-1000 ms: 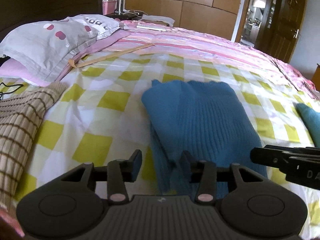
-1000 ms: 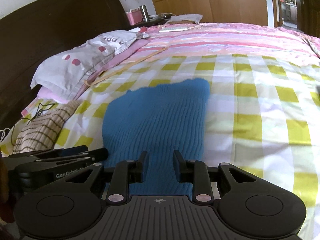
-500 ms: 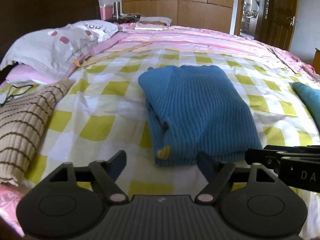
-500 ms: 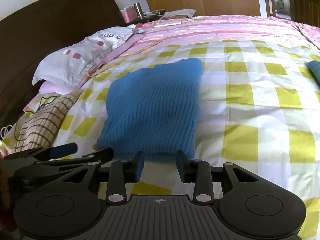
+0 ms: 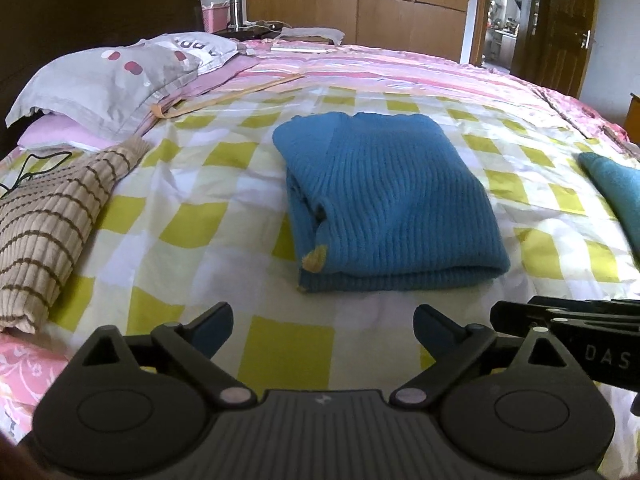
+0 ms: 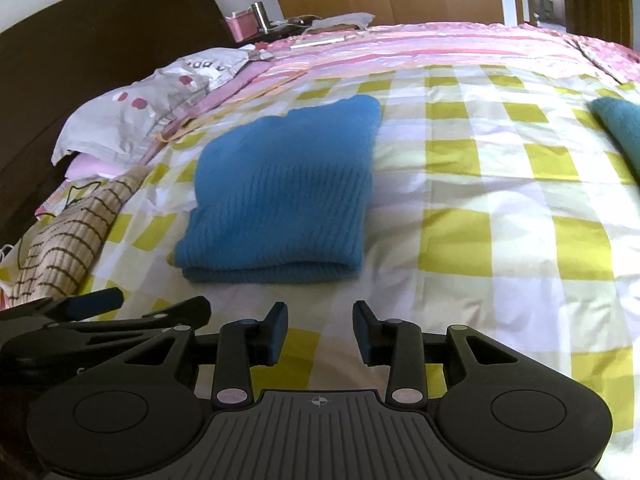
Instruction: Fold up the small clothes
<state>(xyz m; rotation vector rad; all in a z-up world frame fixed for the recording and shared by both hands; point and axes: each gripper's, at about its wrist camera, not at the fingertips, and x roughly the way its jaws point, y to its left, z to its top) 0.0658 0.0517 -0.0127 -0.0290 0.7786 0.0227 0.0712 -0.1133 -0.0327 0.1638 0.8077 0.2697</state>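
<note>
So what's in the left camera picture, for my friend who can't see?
A folded blue sweater lies on a yellow-checked bedsheet. The open left gripper sits just before it, empty, with a striped beige garment at left.

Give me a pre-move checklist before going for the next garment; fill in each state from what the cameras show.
1. Left hand-held gripper empty, fingers spread wide: ok.
2. Right hand-held gripper empty, fingers apart: ok.
3. Blue ribbed knit sweater lies folded on the yellow-and-white checked bedsheet, clear of both grippers: ok.
4. Fold tidy: not ok; a yellow tag and loose inner layers show at its left edge.
5. Next garment within view: ok; the beige brown-striped knit garment lies unfolded at the left.
6. Teal cloth at the right edge, folded or not: cannot tell, cropped.
</note>
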